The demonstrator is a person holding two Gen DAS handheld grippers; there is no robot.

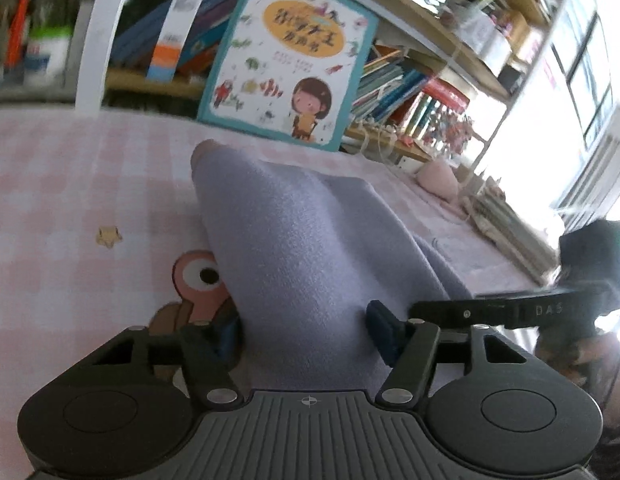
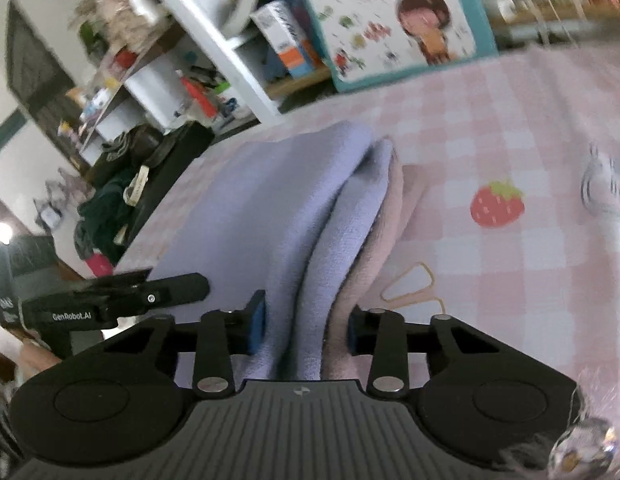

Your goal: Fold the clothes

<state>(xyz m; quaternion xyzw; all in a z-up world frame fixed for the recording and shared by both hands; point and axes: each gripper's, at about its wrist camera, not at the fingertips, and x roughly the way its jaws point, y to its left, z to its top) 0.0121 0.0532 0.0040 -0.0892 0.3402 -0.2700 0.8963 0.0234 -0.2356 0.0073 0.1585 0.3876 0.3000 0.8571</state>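
1. The left gripper [image 1: 306, 330] has its two blue-padded fingers [image 1: 383, 330] spread fairly wide, with a thick bunch of the lavender garment [image 1: 294, 248] filling the gap between them; whether the pads actually pinch the cloth cannot be told, since the left pad is mostly hidden behind the fold.
2. The right gripper [image 2: 306, 326] holds its fingers closer in, pressed against both sides of a gathered bundle: lavender layers on its left pad, a pale pink layer on its right.
3. The garment [image 2: 270, 200] lies on a pink checked bedsheet [image 1: 82, 184], rising from the sheet toward both grippers as a long folded ridge (its far end shows a pinkish lining).
4. In the right wrist view the folded edges run side by side down to the fingers, lavender stacked beside pink.
5. The two grippers sit near each other; each shows as a black bar at the side of the other's view.
6. Open sheet lies to the left of the garment in the left view and, in the right view, to the right around a printed strawberry [image 2: 497, 203].
7. The far edge of the bed is hemmed by a picture book [image 1: 294, 52] leaning upright and shelves of books [image 1: 405, 88] behind it.
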